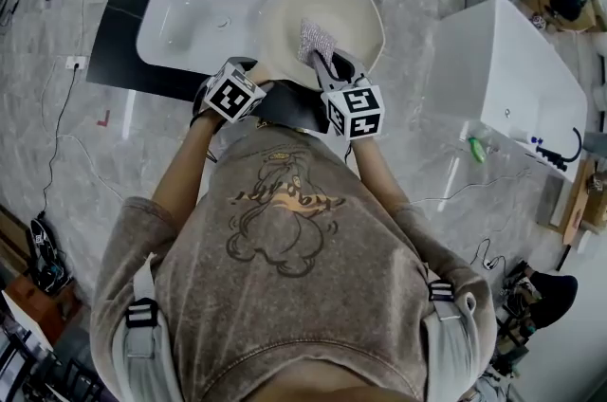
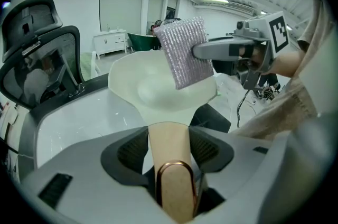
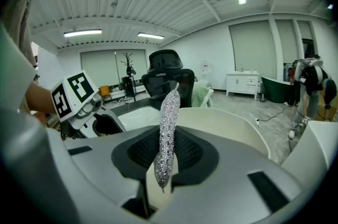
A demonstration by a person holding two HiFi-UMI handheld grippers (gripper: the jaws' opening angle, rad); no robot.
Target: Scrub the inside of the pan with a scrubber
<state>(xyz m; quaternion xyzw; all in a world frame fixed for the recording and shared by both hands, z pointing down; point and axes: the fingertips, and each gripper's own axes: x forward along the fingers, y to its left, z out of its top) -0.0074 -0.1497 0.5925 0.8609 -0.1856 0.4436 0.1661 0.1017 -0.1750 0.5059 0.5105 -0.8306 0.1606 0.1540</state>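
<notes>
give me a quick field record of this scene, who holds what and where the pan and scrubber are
pan: cream, inside facing up, at the right end of the white sink
scrubber: silvery mesh pad, over the pan's inside; whether it touches cannot be told
left gripper: shut on the pan by its handle
right gripper: shut on the scrubber, most of the pad sticking out past the jaws

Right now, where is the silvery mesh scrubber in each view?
Head view: silvery mesh scrubber upper centre, over the round cream pan.
Left gripper view: scrubber upper centre, flat-on.
Right gripper view: scrubber dead centre, edge-on.
Shared landmark: the pan.
</notes>
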